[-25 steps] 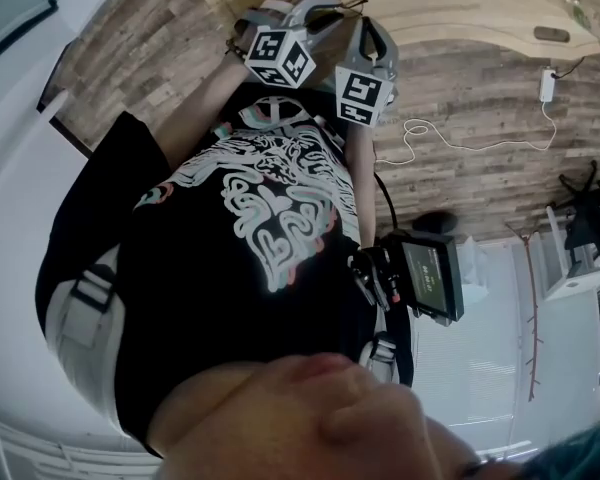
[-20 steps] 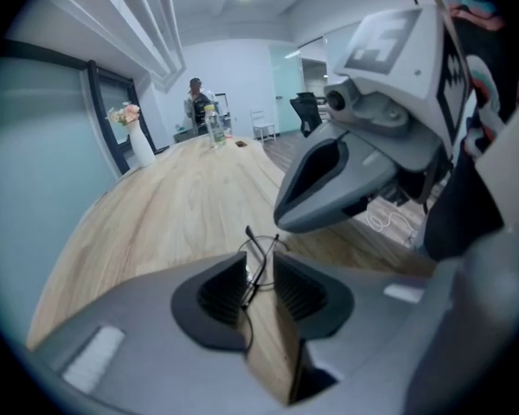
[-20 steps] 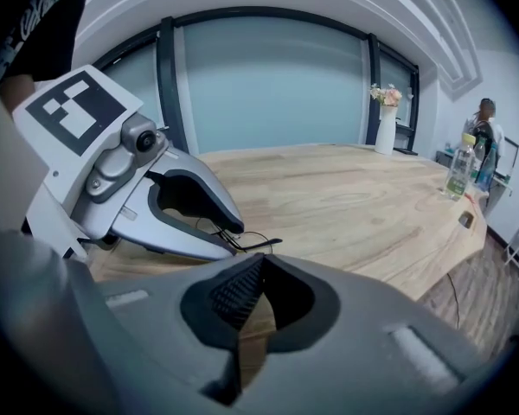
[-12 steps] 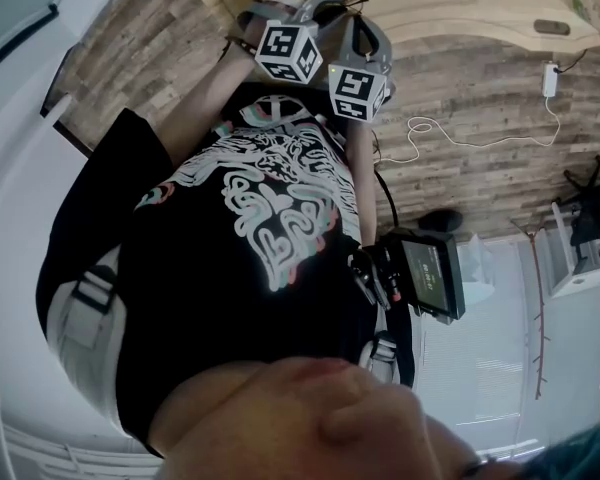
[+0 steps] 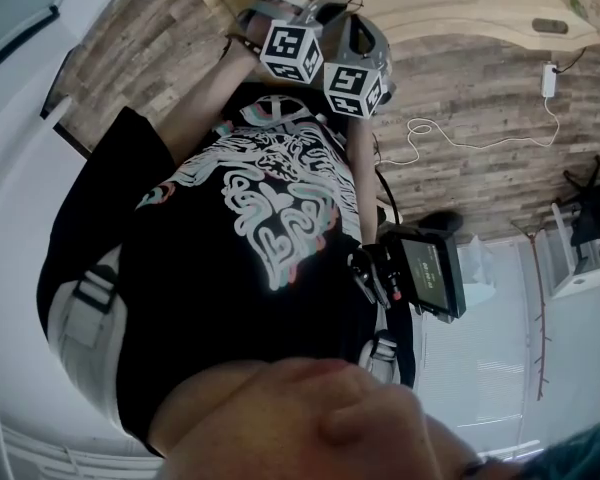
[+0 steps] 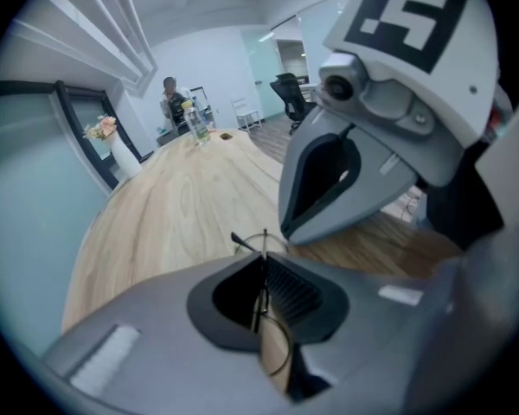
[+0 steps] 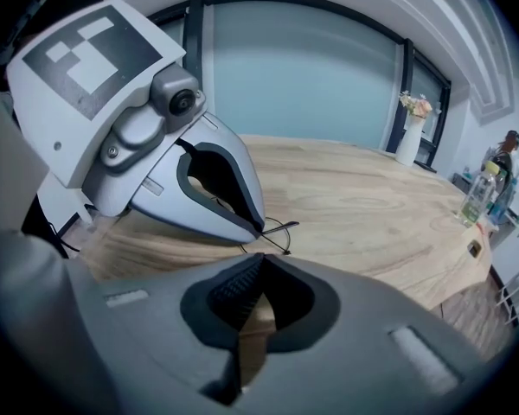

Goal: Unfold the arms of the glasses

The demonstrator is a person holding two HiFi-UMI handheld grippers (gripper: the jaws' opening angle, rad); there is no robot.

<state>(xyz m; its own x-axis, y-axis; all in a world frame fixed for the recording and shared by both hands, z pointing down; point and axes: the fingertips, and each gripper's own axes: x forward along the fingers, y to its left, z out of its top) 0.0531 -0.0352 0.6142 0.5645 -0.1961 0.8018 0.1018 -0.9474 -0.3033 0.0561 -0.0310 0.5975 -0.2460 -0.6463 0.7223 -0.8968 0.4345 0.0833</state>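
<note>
In the head view, you hold both grippers out in front of your chest at the edge of the pale wooden counter (image 5: 460, 3), the left gripper (image 5: 280, 13) and right gripper (image 5: 365, 33) side by side with their marker cubes almost touching. The glasses are too small to make out from here. Below them you can see your black printed T-shirt (image 5: 270, 218) and a small screen unit (image 5: 430, 278) at your waist, and a white cable (image 5: 460, 143) lies on the plank floor. In the left gripper view, your jaws are clamped on the glasses (image 6: 261, 296). The thin wire frame runs up between the ribbed pads, one round lens rim shows below the grip, and a dark tip pokes out just past the jaw tips. The nose of your right gripper hangs just beyond that, close to the frame and above the counter. Far down the counter stand a vase of flowers (image 6: 104, 132) and some bottles (image 6: 195, 124), with a person behind them. In the right gripper view, your jaws meet at the tips with nothing visible between them. Just ahead, the glasses sit at the tip of your left gripper, above the counter, with a lens rim and one slim dark arm sticking out to the right. I cannot tell whether your right jaw tips touch the frame.
</note>
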